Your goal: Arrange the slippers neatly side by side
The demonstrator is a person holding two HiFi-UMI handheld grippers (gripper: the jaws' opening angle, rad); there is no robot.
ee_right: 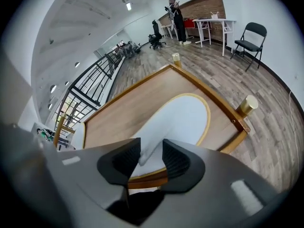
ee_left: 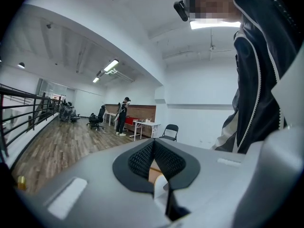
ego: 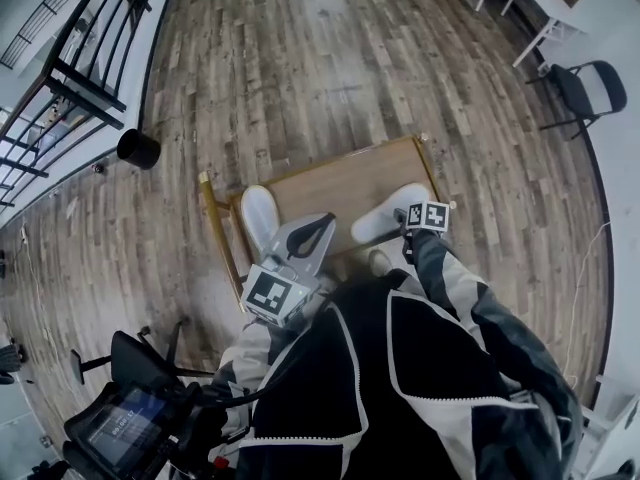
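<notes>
Right claw half open over a slipper; left claw shut and empty.

Right gripper [ee_right: 151,151]: the jaws are held at middle width and tilted down, with the raised upper of the right slipper [ee_right: 185,118] standing between them. One pad is touched by the fabric, but a firm pinch cannot be made out. Left gripper [ee_left: 153,148]: the jaws are closed together, pointed level, and nothing is held. Count: two white slippers, both lying on the low wooden table [ego: 340,183]. The left slipper [ego: 258,216] is at the table's left side and the right slipper at its right, well apart, toes pointed far. Two brass caps [ee_right: 248,104] are seen on the table's corners in the right gripper view. In the head view the near end of each slipper is covered by a gripper.
</notes>
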